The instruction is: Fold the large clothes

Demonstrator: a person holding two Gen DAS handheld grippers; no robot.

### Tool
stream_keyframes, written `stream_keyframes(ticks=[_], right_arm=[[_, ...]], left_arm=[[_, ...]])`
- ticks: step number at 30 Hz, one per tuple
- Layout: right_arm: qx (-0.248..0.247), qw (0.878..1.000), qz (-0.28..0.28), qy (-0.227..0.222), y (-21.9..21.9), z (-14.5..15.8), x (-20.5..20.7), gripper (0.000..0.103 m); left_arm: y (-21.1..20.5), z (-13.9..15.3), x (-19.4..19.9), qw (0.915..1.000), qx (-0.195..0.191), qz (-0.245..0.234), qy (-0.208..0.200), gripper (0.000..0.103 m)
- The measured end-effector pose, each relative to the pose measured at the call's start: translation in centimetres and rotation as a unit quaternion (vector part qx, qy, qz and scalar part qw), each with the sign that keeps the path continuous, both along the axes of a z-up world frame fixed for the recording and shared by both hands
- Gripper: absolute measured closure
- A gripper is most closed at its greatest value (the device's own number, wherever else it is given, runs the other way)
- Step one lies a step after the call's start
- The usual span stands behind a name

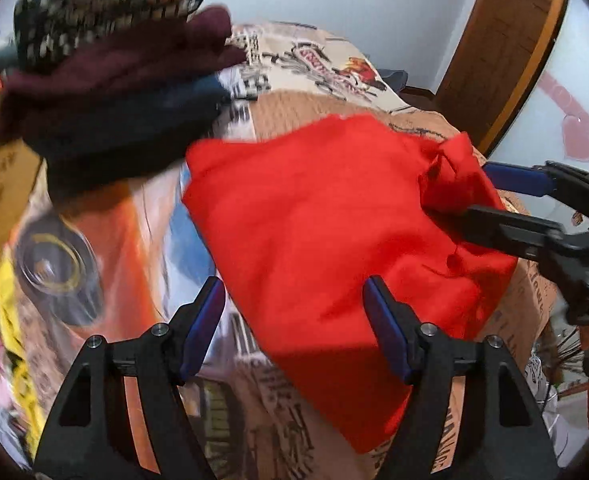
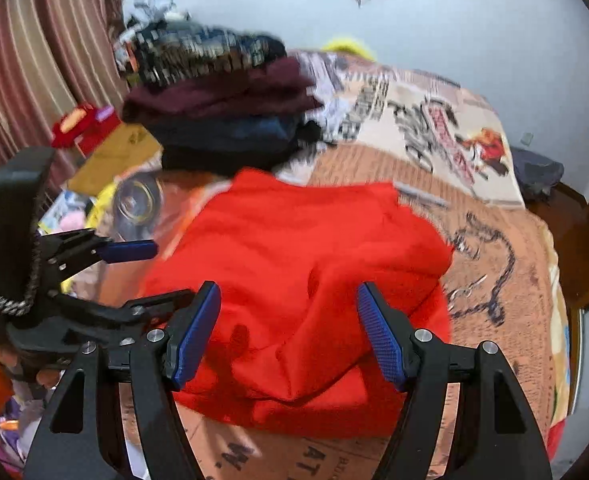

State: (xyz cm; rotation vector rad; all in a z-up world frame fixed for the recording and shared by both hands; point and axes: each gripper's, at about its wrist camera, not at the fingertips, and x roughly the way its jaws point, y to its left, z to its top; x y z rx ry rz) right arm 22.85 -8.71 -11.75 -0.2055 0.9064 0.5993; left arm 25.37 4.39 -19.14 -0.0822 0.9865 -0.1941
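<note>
I see the red garment (image 2: pixel 294 280) lying bunched mid-bed (image 2: pixel 494 240), near the folded stack (image 2: pixel 222 120). My left gripper (image 1: pixel 294 320) and right gripper (image 2: pixel 290 328) fingers both stand apart, gripping nothing.

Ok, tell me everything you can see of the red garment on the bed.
The red garment is plain, bright red, soft-looking cloth, folded into a rough rectangle with rumpled folds toward the near edge. It lies flat on the printed bedspread, in front of a stack of folded dark clothes. Both grippers stand open over it; neither visibly pinches it.
</note>
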Motion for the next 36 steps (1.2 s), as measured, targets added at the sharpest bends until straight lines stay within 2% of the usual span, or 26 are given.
stream_keyframes(ticks=[5,8,11,14,19,27,32,36], right_arm=[[-0.032,0.997,-0.061,0.024,-2.6,-2.7,2.1,0.036],[0.007,0.995,-0.089,0.054,-5.7,-2.9,3.0,0.036],[0.024,0.989,-0.139,0.052,-9.2,-2.8,2.9,0.036],[0.045,0.986,-0.139,0.085,-11.4,-3.5,2.3,0.036],[0.014,0.990,-0.126,0.062,-11.6,-3.4,0.6,0.036],[0.027,0.989,-0.129,0.073,-12.4,-1.7,0.8,0.036],[0.037,0.995,-0.092,0.032,-9.7,1.5,0.8,0.033],[0.035,0.997,-0.060,0.031,-6.9,1.5,1.3,0.033]], left_arm=[[0.5,-0.8,0.0,0.9996,-0.028,0.009,0.001,0.031],[0.2,-0.8,-0.4,0.9996,-0.025,0.010,-0.003,0.030],[-0.1,-0.7,-0.8,0.9998,-0.015,0.008,-0.011,0.030],[0.0,-0.7,-1.0,0.9996,-0.022,0.012,-0.009,0.029],[0.0,-0.7,-1.1,0.9994,-0.028,0.018,-0.005,0.029],[-0.2,0.4,-2.2,0.9998,-0.006,0.009,-0.017,0.029],[-0.7,0.4,-2.2,0.9996,0.007,0.009,-0.024,0.029],[-0.9,0.4,-2.4,0.9994,0.017,0.010,-0.029,0.029]])
